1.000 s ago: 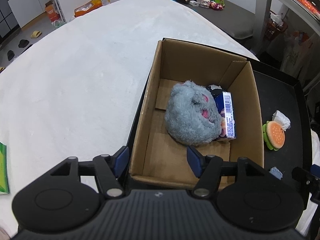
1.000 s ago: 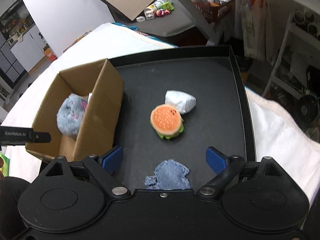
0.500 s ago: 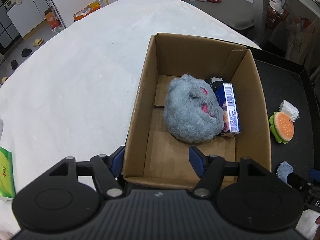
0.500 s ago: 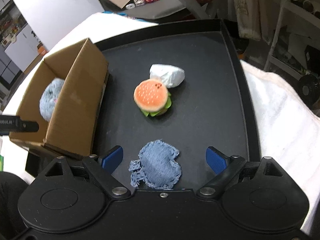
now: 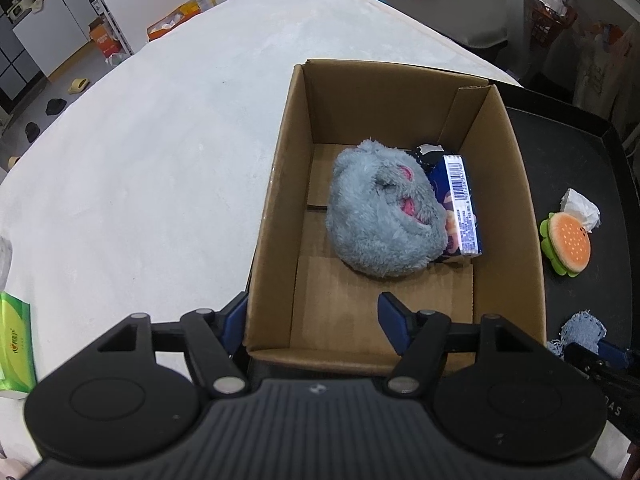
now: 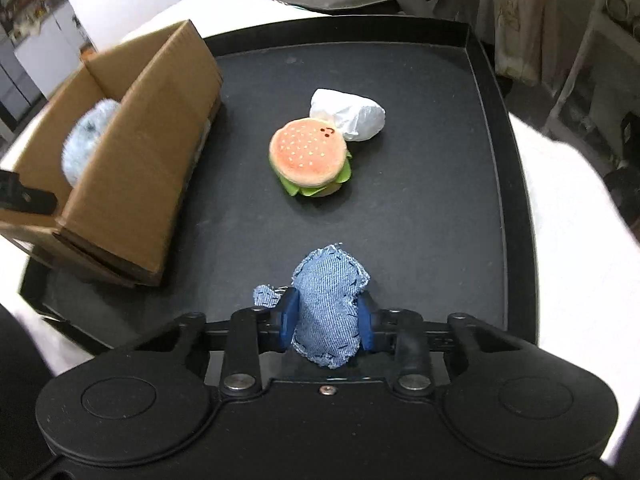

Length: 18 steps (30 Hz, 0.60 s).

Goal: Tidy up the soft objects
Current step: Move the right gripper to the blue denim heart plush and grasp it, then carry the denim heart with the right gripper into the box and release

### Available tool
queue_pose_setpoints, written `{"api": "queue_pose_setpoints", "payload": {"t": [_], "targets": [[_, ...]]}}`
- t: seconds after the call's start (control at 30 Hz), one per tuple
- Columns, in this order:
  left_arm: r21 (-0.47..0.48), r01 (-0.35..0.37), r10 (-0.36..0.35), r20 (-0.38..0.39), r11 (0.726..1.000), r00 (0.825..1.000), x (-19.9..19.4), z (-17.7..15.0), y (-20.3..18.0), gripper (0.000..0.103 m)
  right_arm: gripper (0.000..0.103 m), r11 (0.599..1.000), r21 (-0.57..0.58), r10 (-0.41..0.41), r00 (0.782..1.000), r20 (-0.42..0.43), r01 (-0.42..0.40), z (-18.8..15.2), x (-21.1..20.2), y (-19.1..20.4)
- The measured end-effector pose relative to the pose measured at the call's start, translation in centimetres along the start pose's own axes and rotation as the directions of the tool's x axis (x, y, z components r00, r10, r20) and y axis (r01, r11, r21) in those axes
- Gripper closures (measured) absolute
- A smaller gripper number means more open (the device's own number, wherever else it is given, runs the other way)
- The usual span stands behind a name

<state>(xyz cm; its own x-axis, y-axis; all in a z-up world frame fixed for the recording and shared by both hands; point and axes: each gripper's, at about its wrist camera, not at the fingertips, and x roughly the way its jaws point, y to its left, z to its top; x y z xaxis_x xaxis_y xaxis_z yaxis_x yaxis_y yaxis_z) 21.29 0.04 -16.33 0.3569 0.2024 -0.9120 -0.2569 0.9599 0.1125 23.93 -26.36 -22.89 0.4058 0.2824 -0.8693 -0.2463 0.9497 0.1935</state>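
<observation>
A blue denim pouch (image 6: 328,276) lies at the near end of the black tray (image 6: 440,200). My right gripper (image 6: 327,303) is closing on it, both blue pads pressing its sides. A burger plush (image 6: 308,156) and a white crumpled wad (image 6: 352,114) sit farther up the tray. The cardboard box (image 5: 272,208) holds a grey plush (image 5: 384,220) and a blue packet (image 5: 460,200). My left gripper (image 5: 316,320) stands open over the box's near left corner, one finger outside the wall, one above the floor, gripping nothing.
The box rests on the tray's left edge beside a white tabletop (image 5: 160,140). A green packet (image 5: 14,344) lies at the table's near left. Bare tray floor stretches right of the burger plush (image 5: 568,244). Shelves and clutter stand beyond the table.
My right gripper came down over the denim pouch and its jaws went from wide open to pressing on it. The left gripper stayed over the box corner.
</observation>
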Motion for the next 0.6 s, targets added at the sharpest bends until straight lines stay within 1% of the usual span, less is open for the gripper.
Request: {"api": "queue_pose_setpoints", "payload": {"t": [0.27, 0.4, 0.6], "targets": [[-0.006, 0.020, -0.020, 0.001, 1.000, 1.000, -0.6, 0.1, 0.5, 0.036, 0.074, 1.000, 0.017, 0.022, 0.999, 0.044, -0.022, -0.4, -1.9, 0.5], [0.004, 0.029, -0.029, 0.007, 1.000, 1.000, -1.0, 0.0, 0.5, 0.036, 0.074, 0.999, 0.022, 0.028, 0.998, 0.053, -0.029, 0.1, -2.6, 0.4], [-0.010, 0.048, -0.048, 0.015, 0.999, 0.999, -1.3, 0.2, 1.1, 0.036, 0.074, 1.000, 0.015, 0.021, 0.997, 0.069, -0.022, 1.1, -3.8, 1.1]]}}
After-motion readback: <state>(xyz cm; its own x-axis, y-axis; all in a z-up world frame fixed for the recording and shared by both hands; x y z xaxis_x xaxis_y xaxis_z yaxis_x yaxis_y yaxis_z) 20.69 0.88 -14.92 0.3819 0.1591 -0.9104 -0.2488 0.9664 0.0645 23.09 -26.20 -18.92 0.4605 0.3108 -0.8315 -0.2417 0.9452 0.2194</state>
